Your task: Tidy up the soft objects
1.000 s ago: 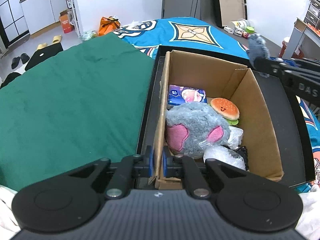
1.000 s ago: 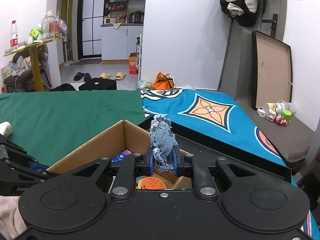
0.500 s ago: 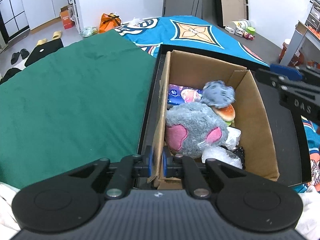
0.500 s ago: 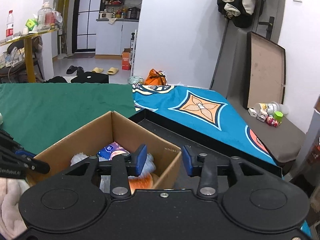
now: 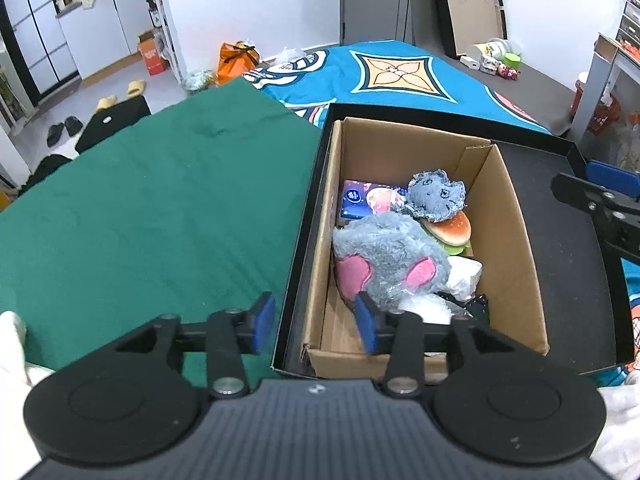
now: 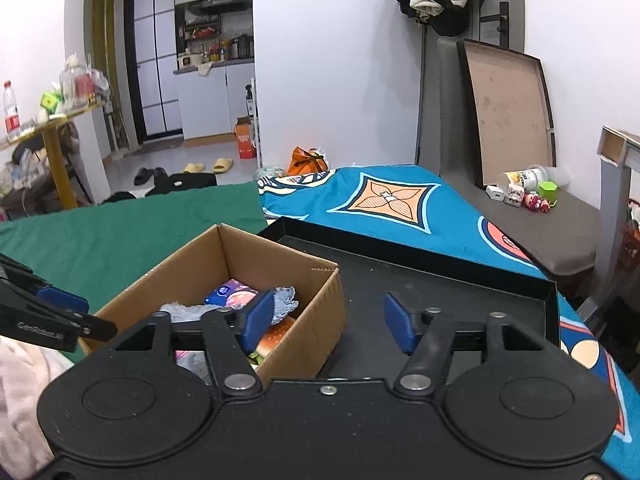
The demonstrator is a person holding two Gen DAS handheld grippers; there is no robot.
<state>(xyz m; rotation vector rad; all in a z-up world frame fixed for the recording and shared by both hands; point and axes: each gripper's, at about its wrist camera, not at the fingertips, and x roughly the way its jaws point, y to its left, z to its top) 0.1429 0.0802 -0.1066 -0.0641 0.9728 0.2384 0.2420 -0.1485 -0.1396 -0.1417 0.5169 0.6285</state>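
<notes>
Cardboard box (image 5: 516,240) sits inside a black tray (image 5: 560,280) on the bed, beside a green cloth (image 5: 160,208). Soft things already in the box: denim patch toy (image 5: 437,198) on top, lying on the burger toy (image 5: 450,230); grey plush (image 5: 390,256) with pink ears in front; a tissue pack (image 5: 360,204) at the back.

Left gripper (image 5: 316,326): jaws opening, partly apart, straddling the box's near-left wall and tray edge; pads clear of the cardboard, nothing held. Right gripper (image 6: 328,320): jaws opening, fairly wide, empty, over the tray beside the box.

Risks:
- Left inner jaw is close to the grey plush and the crinkled plastic; pulling away could snag either, or catch the box wall and drag the box.
- Denim toy perches high on the pile; a nudge to the box may tip it off, probably still inside, though its footing is hard to judge from here.
- Right jaw nearest the box could clip the rim when moving on.
</notes>
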